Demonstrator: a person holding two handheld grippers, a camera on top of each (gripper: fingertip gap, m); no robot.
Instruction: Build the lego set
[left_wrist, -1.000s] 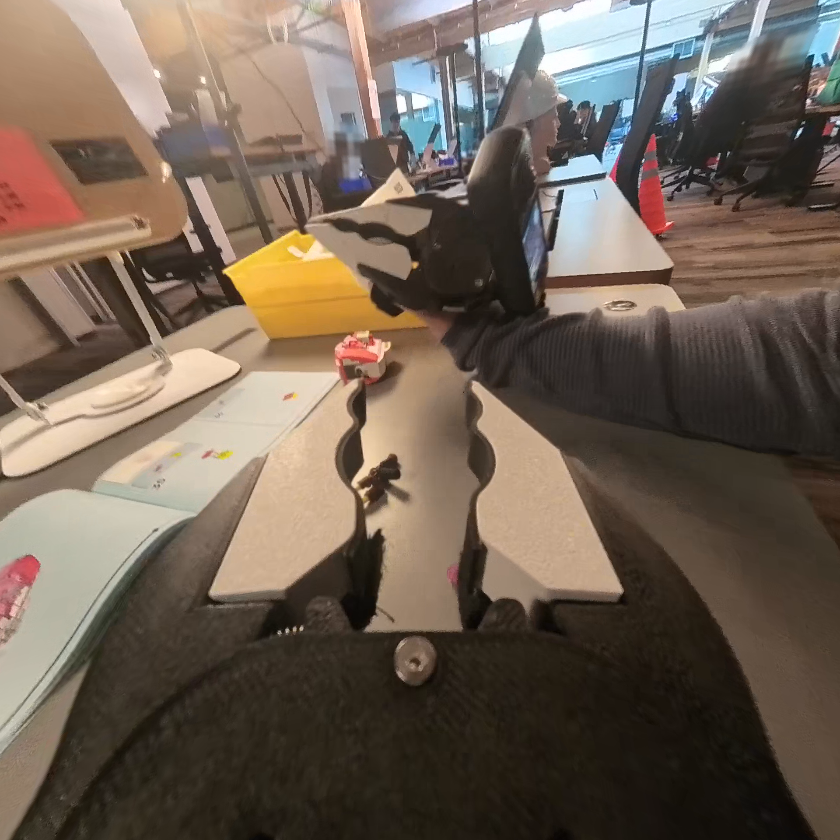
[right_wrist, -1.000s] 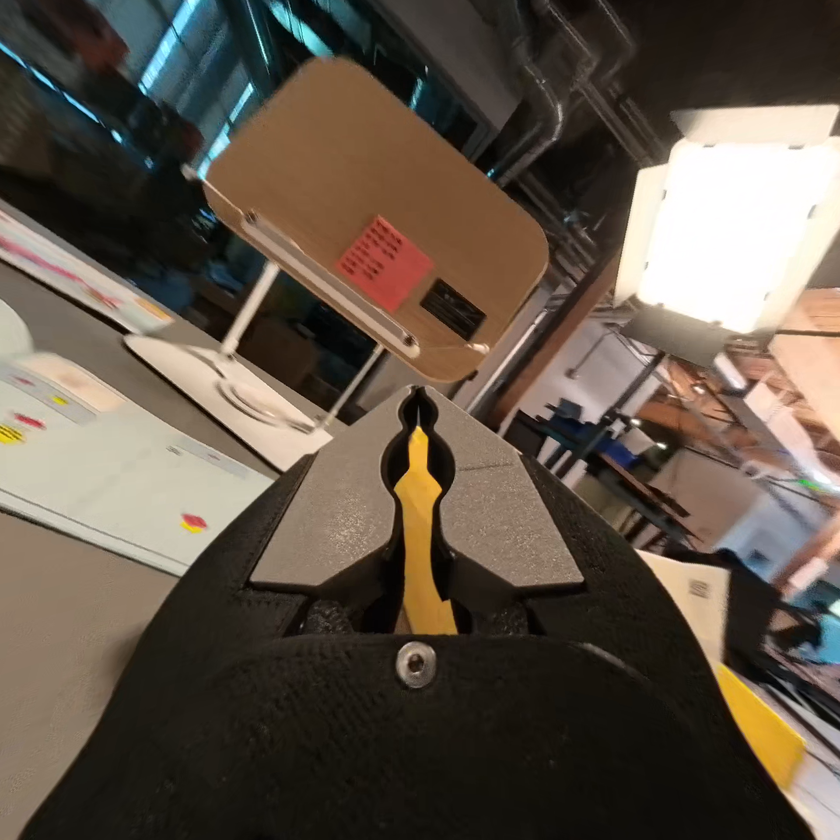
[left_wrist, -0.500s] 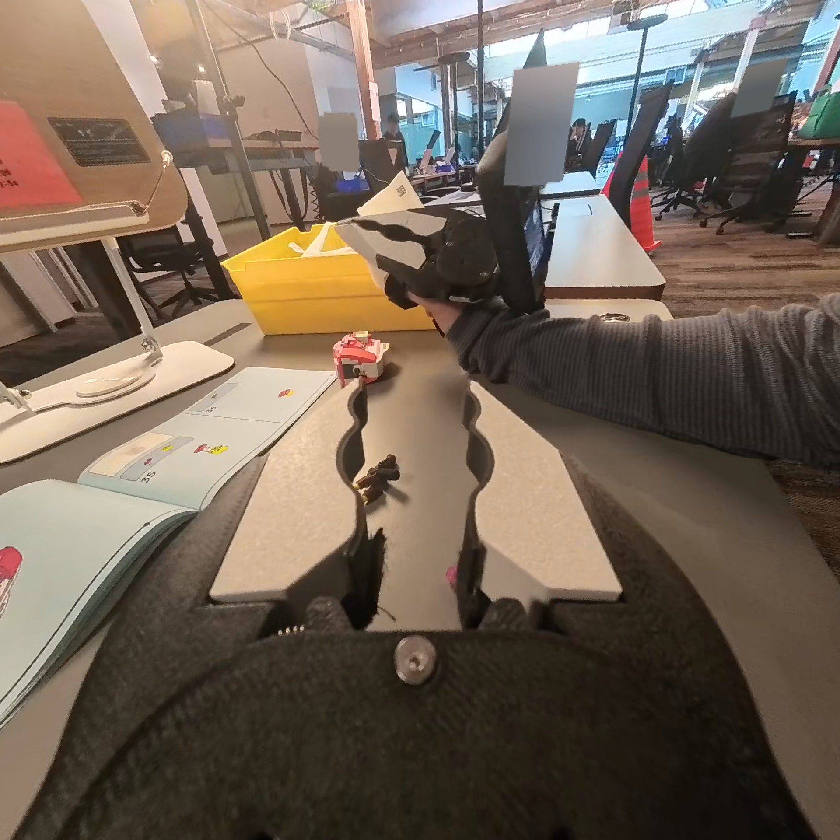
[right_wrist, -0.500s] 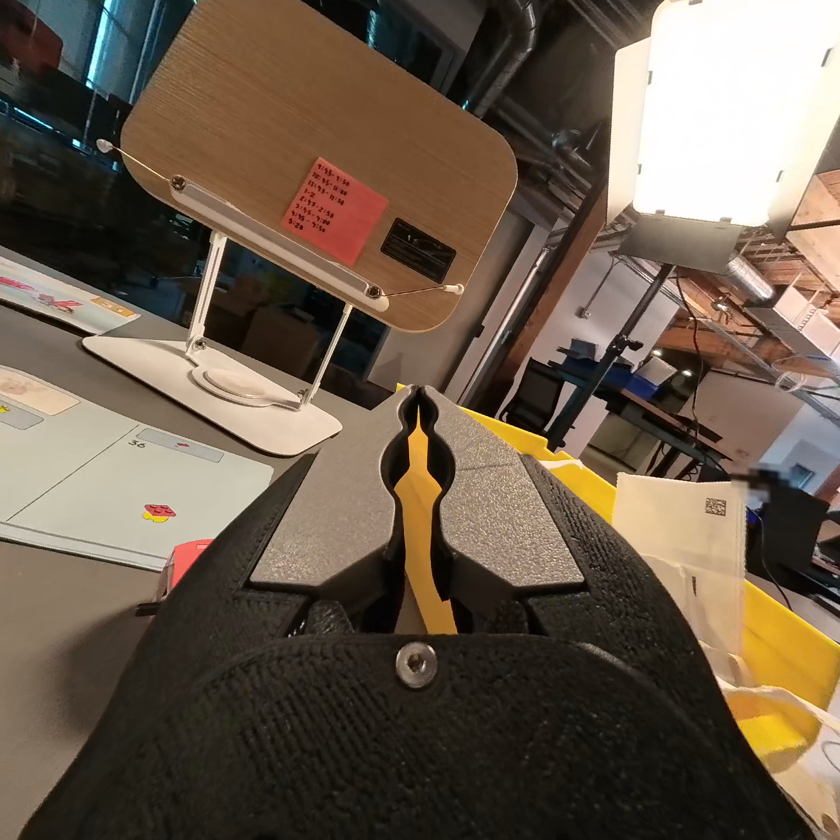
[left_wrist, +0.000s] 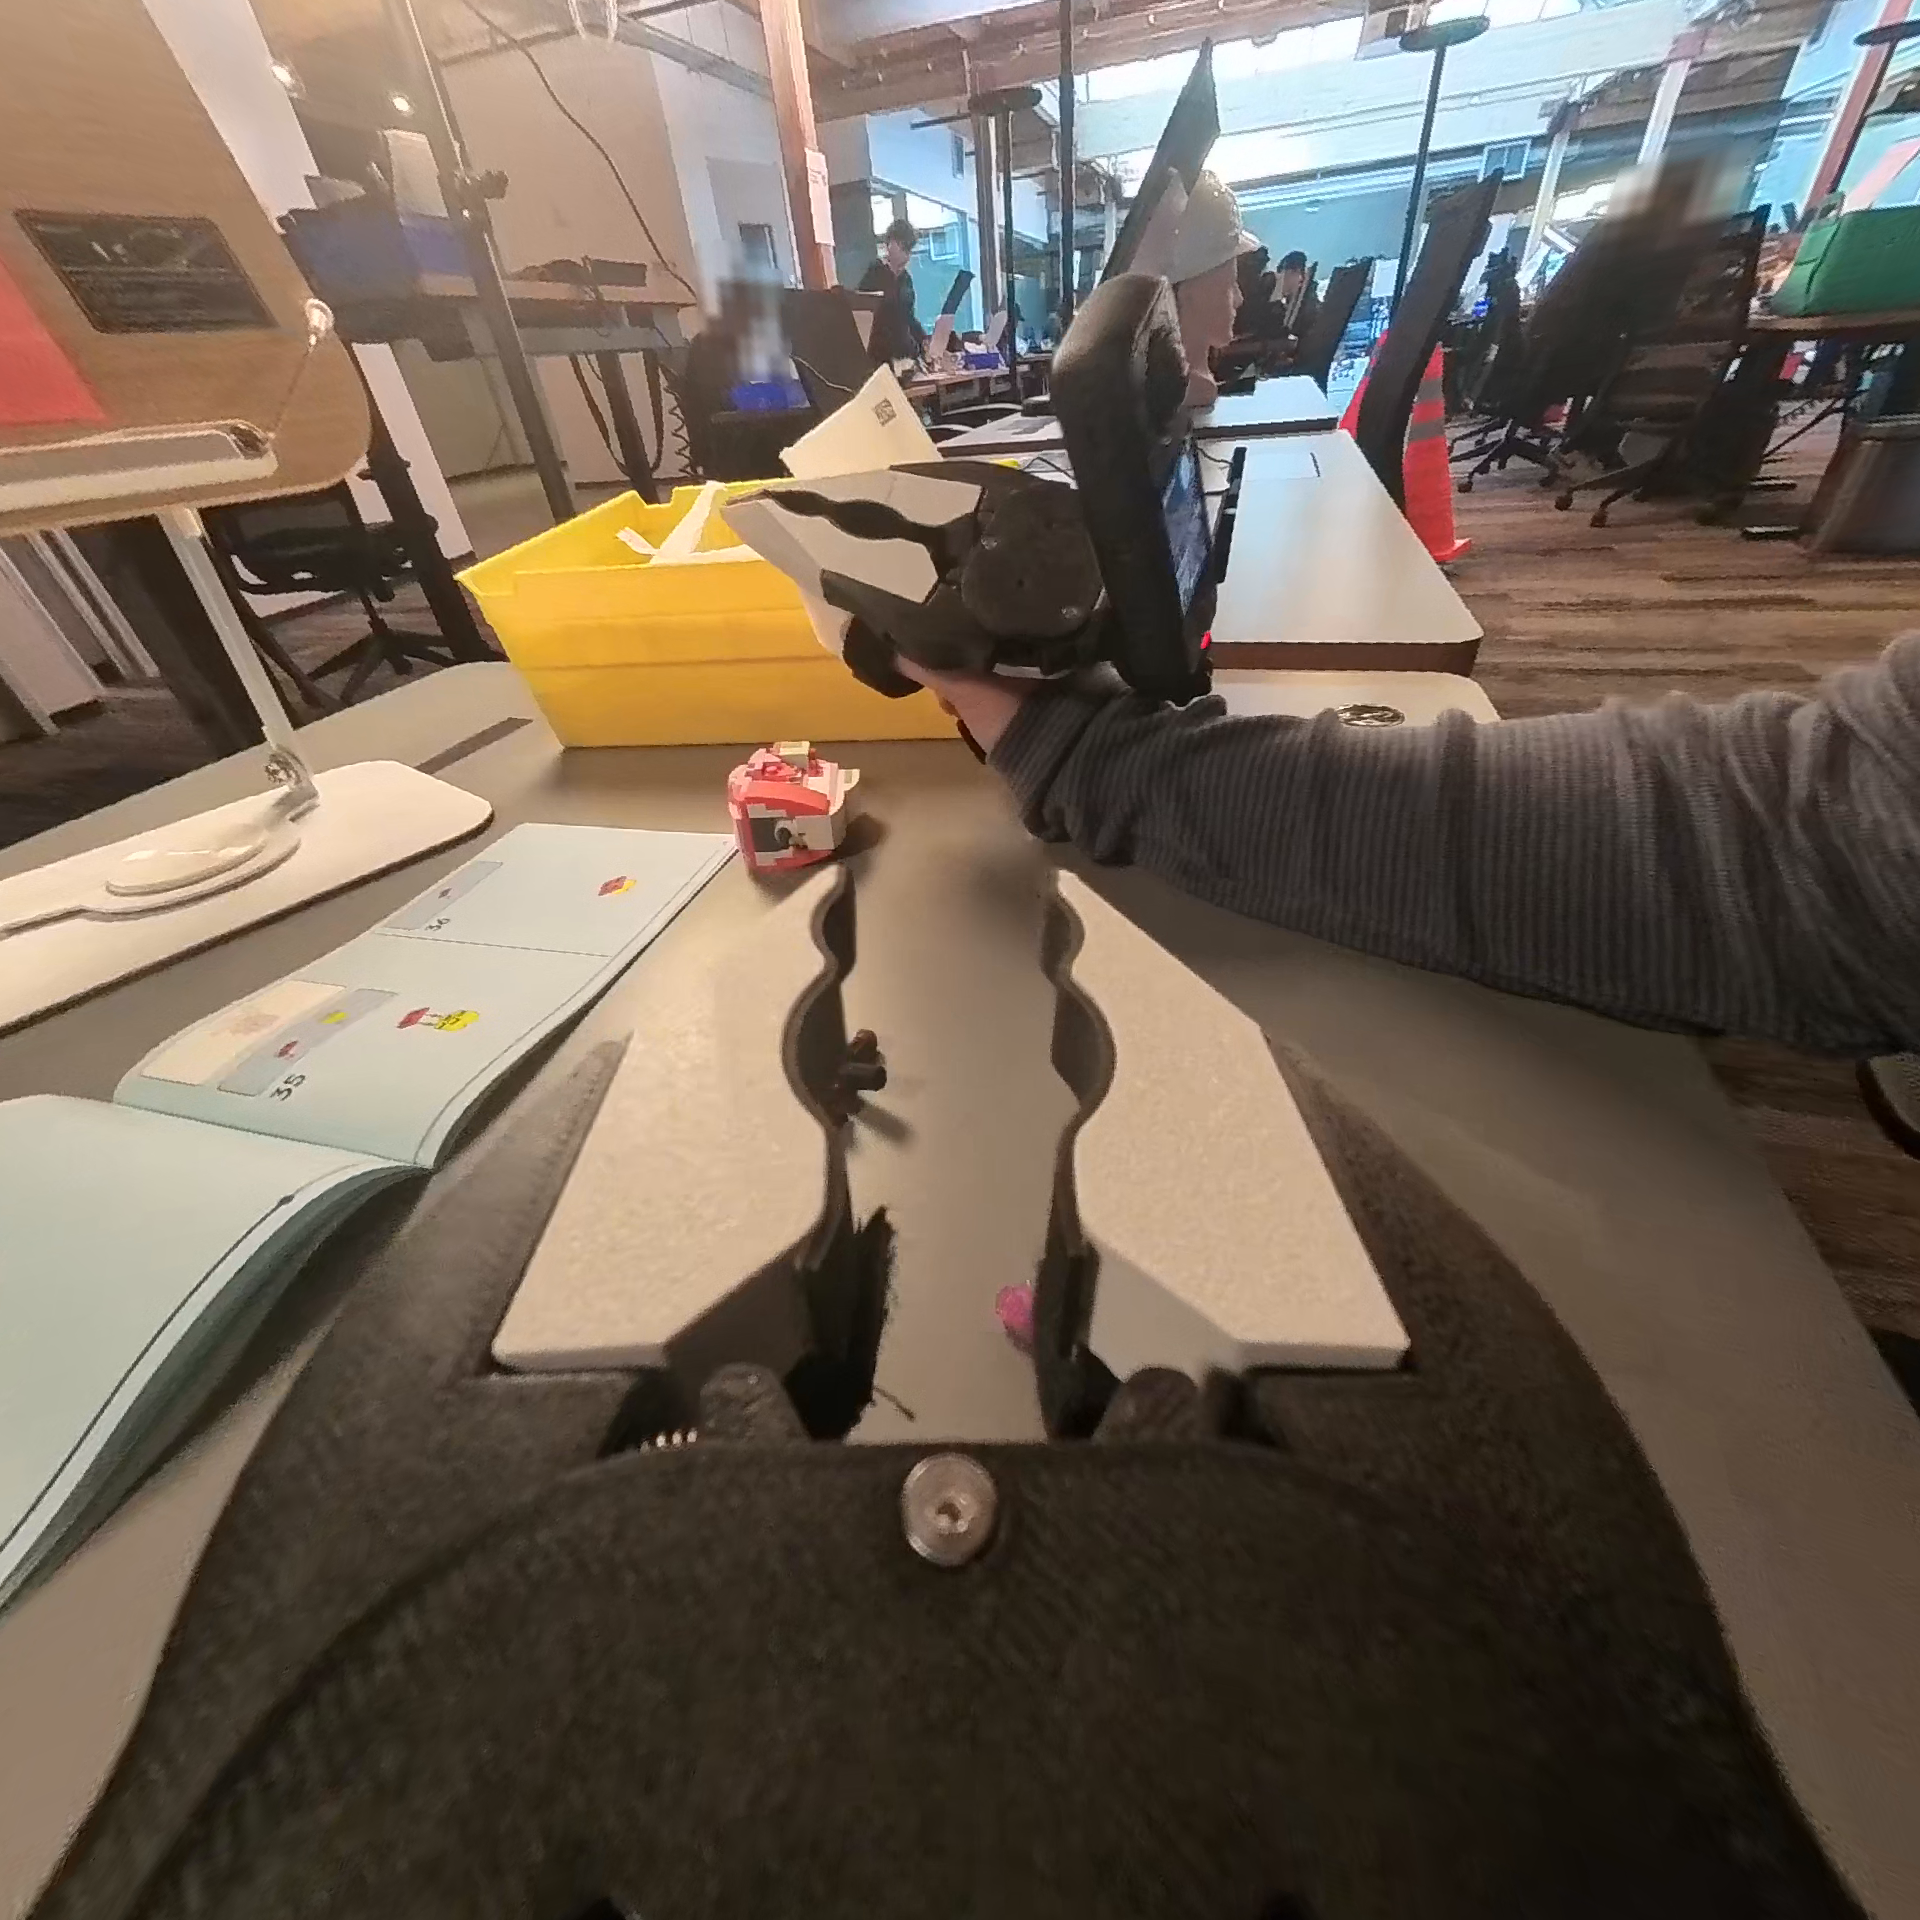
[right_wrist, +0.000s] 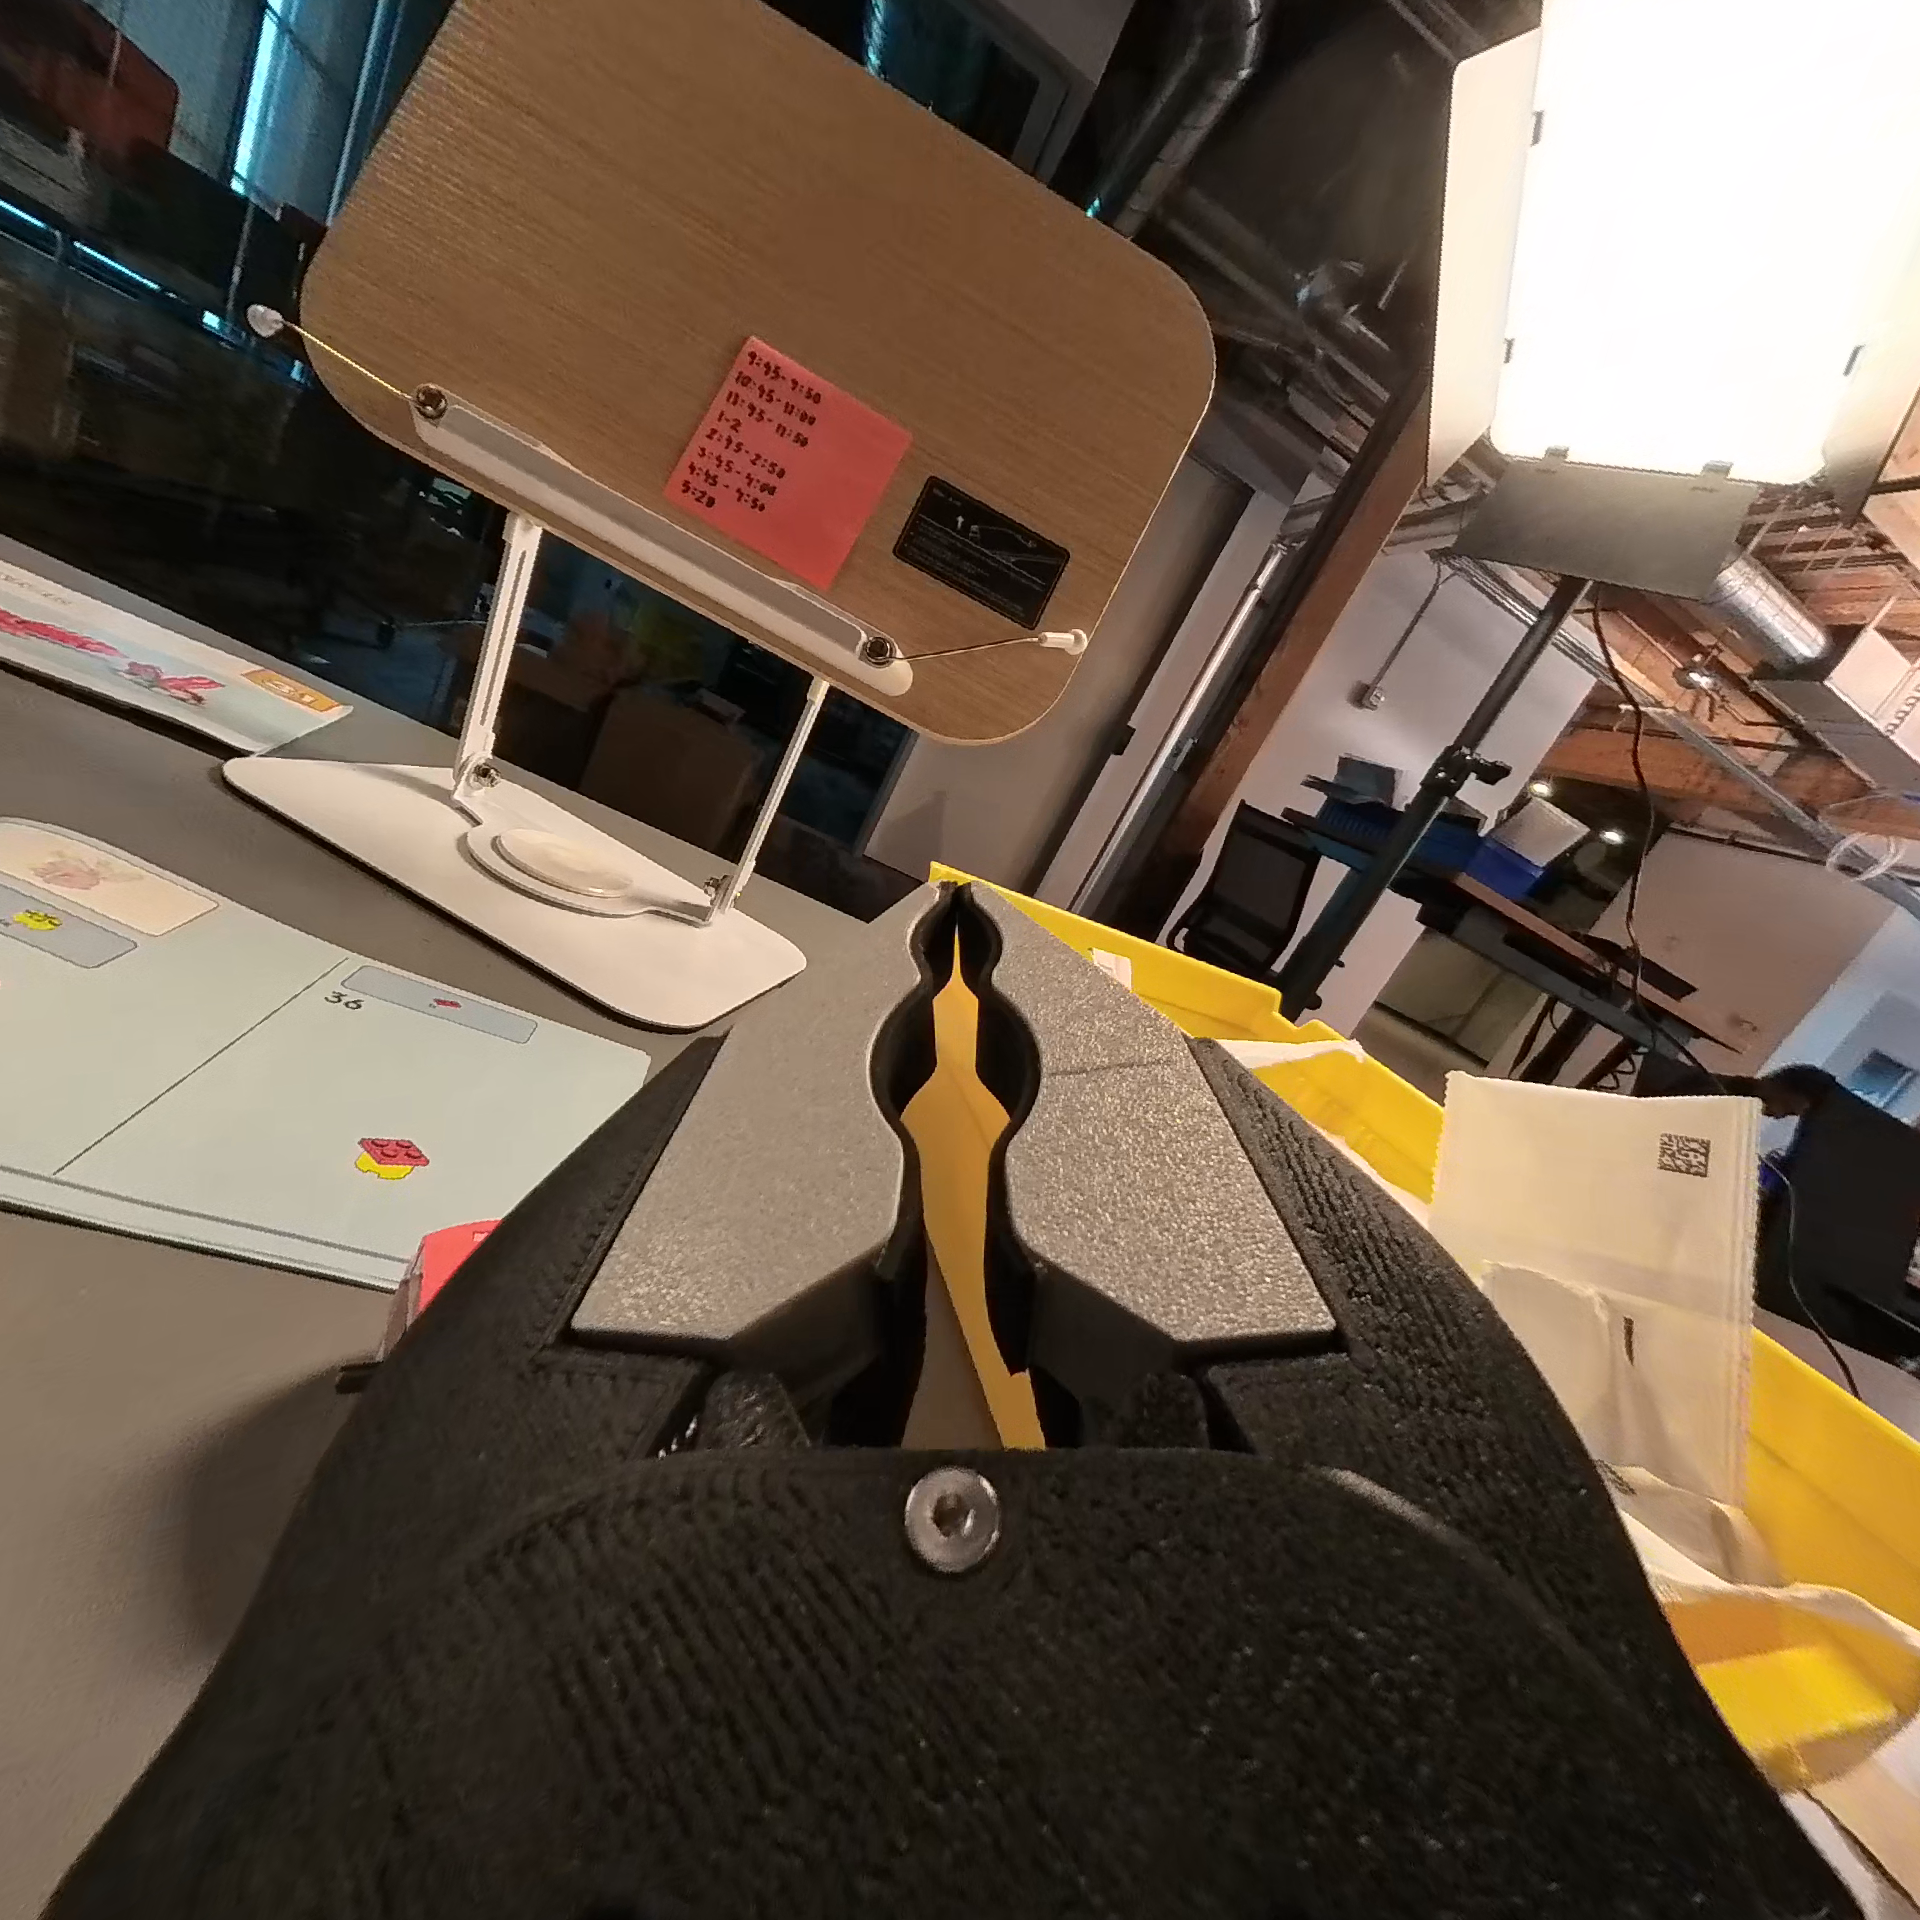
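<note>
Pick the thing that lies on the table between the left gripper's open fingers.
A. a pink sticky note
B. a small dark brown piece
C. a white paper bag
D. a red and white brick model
B: a small dark brown piece lies on the table between the left gripper's spread fingers, close to the left one; the brick model sits beyond the tips.

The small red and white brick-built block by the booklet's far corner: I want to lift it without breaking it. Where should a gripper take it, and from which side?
Probably across the two flat side walls of the red and white brick-built block, low on its body, coming down from above. The small tan piece on top looks fragile, so avoid clamping there.
</note>
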